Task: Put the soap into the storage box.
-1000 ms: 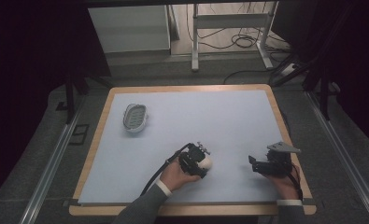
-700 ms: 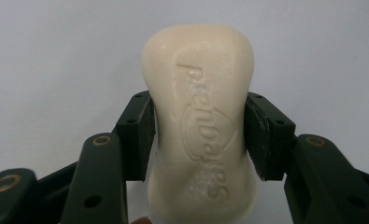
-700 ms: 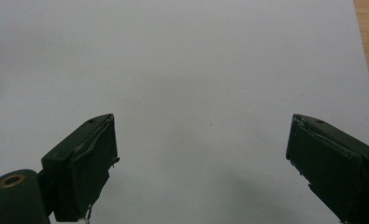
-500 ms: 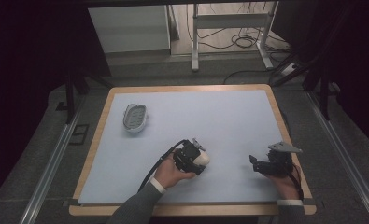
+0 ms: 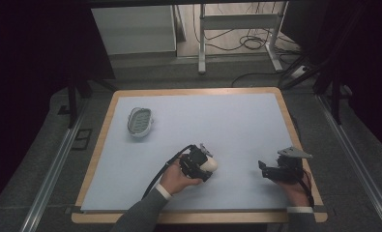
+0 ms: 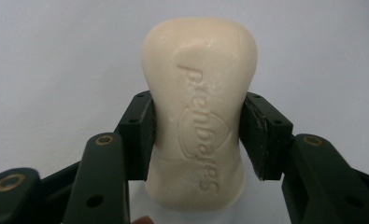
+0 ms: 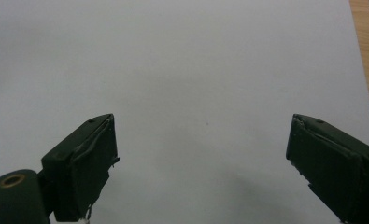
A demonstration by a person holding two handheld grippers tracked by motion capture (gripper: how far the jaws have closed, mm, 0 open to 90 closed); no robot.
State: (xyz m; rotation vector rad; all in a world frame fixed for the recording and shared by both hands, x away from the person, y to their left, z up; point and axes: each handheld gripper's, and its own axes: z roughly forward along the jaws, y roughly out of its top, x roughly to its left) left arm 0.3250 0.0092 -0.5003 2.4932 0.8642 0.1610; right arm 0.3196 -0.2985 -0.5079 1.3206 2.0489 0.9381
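The left claw point(image 6: 197, 140) has clamped its pads on the waist of a cream soap bar point(image 6: 200, 107) — the jaws have just been closing, and both now press its sides, the bar jutting out ahead of them over the counter point(image 5: 237, 125). So the grasp looks done; lifting and carrying remain. The likely goal, a soap dish point(image 5: 140, 122), sits well away, ahead and to that claw's left. The right claw point(image 7: 201, 172) hangs wide open and empty — idle above bare counter.
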